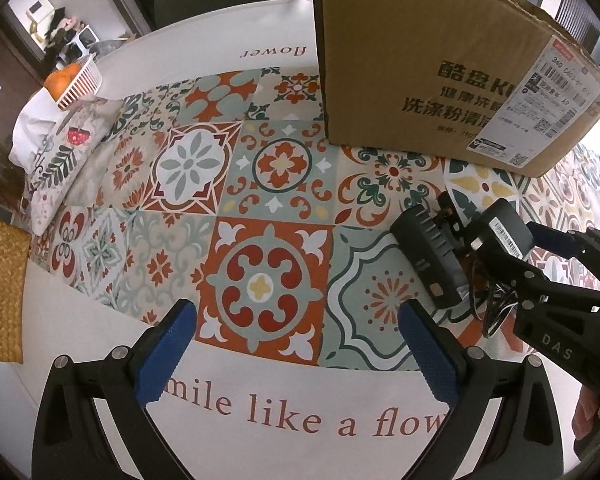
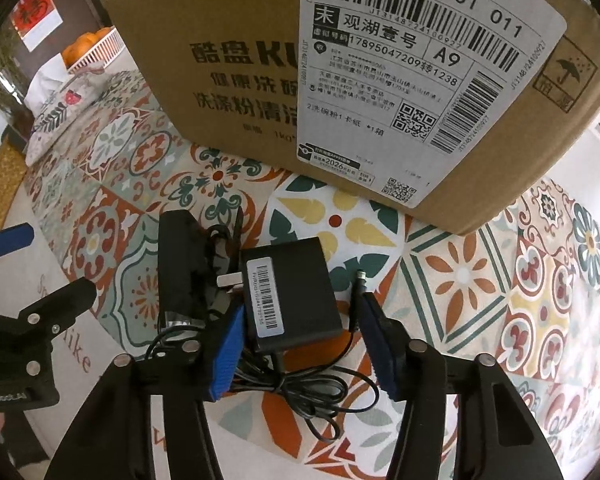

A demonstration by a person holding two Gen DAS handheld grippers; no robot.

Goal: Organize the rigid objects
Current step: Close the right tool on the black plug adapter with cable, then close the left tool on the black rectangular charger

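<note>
Power adapter (image 2: 290, 294) on bench (image 2: 480, 300), before cardboard box (image 2: 236, 60); nothing visibly boxed.
Right tongs (image 2: 302, 346) straddling adapter, pads not visibly pressing. Left tongs (image 1: 300, 344) spread, empty. Second black unit (image 2: 178, 268) alongside, unsorted.

The right hand-held gripper (image 2: 304, 344) straddles a black rectangular power adapter (image 2: 290, 292) with a barcode sticker, lying on the tile-patterned worktop (image 2: 460, 300) just before a brown cardboard box (image 2: 228, 80).
</note>
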